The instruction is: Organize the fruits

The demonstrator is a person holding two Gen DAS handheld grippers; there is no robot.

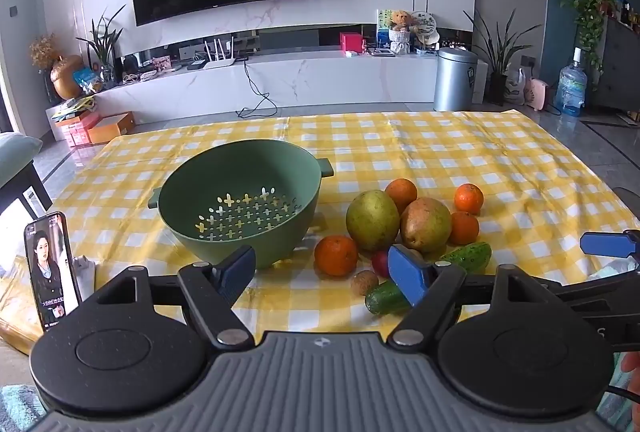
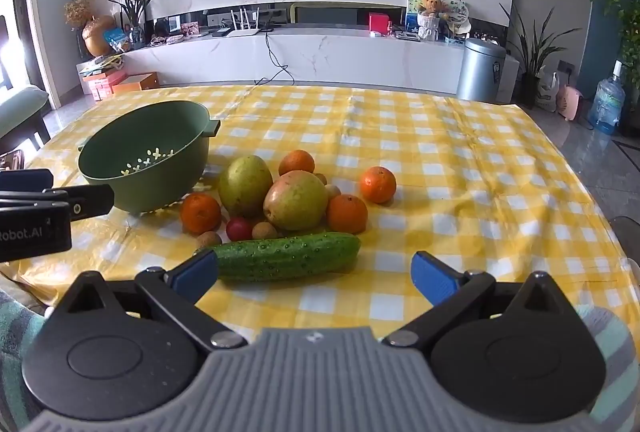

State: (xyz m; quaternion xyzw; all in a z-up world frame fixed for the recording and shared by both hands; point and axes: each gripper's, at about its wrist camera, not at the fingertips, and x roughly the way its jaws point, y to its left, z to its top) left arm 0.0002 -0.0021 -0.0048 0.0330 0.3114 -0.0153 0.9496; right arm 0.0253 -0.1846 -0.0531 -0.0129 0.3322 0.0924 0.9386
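The fruit [image 2: 296, 210] lies heaped on the cloth [image 2: 460, 168] just beside the empty colander [image 2: 120, 168]. Both the left gripper [image 1: 324, 274] and right gripper [image 2: 314, 274] are spread, empty. An outer orange [image 2: 378, 184] is best taken first, squarely.

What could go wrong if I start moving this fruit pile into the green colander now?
1. The fruits lie packed together: lifting either pear may send the nearest orange or the small red fruit rolling.
2. The cucumber lies crosswise in front of the open right gripper; reaching past it could shove it into the pile.
3. The colander is empty and probably light; the open left gripper could nudge it across the tablecloth.
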